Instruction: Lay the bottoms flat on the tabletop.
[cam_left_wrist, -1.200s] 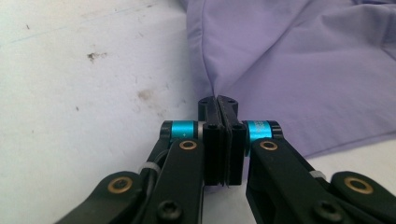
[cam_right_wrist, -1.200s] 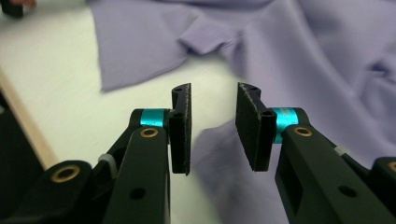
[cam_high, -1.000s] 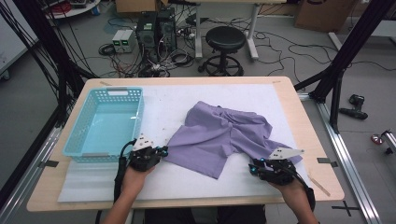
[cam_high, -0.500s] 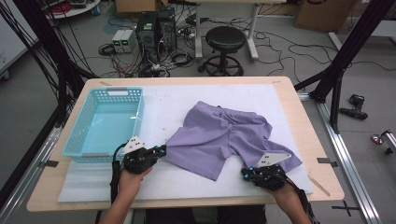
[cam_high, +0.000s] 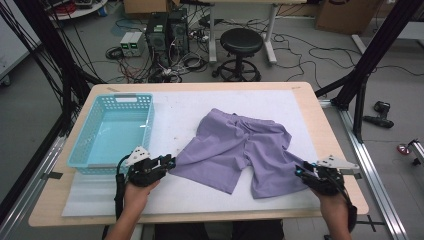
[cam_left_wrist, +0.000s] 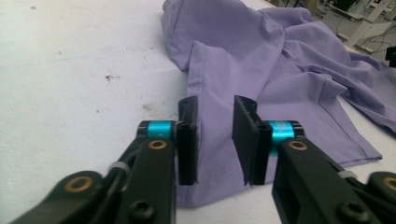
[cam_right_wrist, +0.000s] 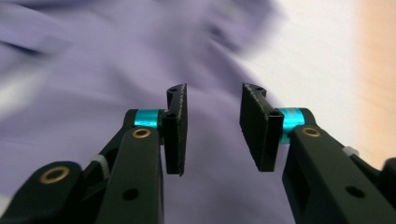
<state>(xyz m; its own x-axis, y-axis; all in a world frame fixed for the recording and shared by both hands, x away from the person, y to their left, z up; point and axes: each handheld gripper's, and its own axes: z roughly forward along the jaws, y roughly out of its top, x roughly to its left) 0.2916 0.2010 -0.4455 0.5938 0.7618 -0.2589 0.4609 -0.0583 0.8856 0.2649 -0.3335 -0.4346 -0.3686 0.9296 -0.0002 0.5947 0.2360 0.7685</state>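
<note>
Purple shorts (cam_high: 239, 147) lie spread on the white mat (cam_high: 185, 107) covering the surface, just right of the turquoise basket (cam_high: 113, 131). We see our left gripper (cam_high: 169, 162) at the shorts' left leg hem; its 2 fingers (cam_left_wrist: 187, 135) have just been opening and stand released, with the hem's cloth lying between them but not pinched. Our right gripper (cam_high: 299, 171) sits at the right leg's edge, its fingers (cam_right_wrist: 176, 126) likewise just opened and parted above the blurred purple fabric, grasping nothing.
</note>
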